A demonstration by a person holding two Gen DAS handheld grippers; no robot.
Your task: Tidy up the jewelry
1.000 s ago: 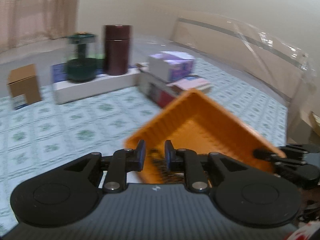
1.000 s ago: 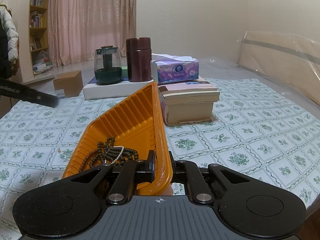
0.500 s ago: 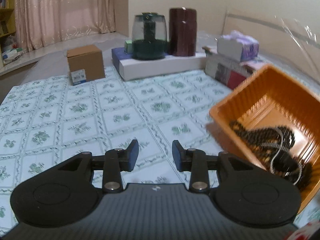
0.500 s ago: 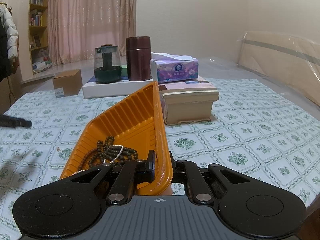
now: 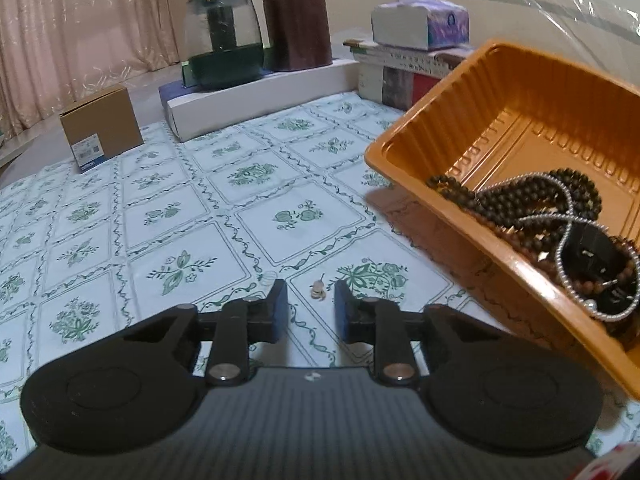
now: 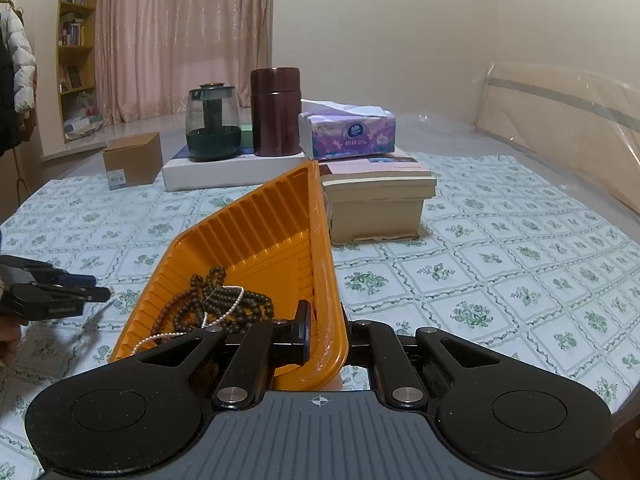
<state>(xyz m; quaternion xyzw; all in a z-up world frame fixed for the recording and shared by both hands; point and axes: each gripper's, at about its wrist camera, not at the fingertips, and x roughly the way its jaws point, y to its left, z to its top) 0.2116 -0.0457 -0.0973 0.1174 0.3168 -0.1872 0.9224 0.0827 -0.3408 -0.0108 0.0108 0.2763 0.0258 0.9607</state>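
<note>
Mostly gathered: bead strands point(image 5: 532, 208) lie in the orange tray point(image 6: 280, 232) that the right gripper point(image 6: 324, 332) pinches by its wall; the left gripper point(image 5: 310, 304), fingers spread, frames one small trinket point(image 5: 318, 290) left on the worktop point(image 5: 160, 216) at lower centre.

My left gripper point(image 5: 310, 300) hung low with its two fingers apart and nothing between them. My right gripper point(image 6: 326, 334) was squeezed tight on what it held, one finger point(image 6: 301, 330) inside. At the left edge I saw maybe a bit of my hand point(image 6: 8, 336).
</note>
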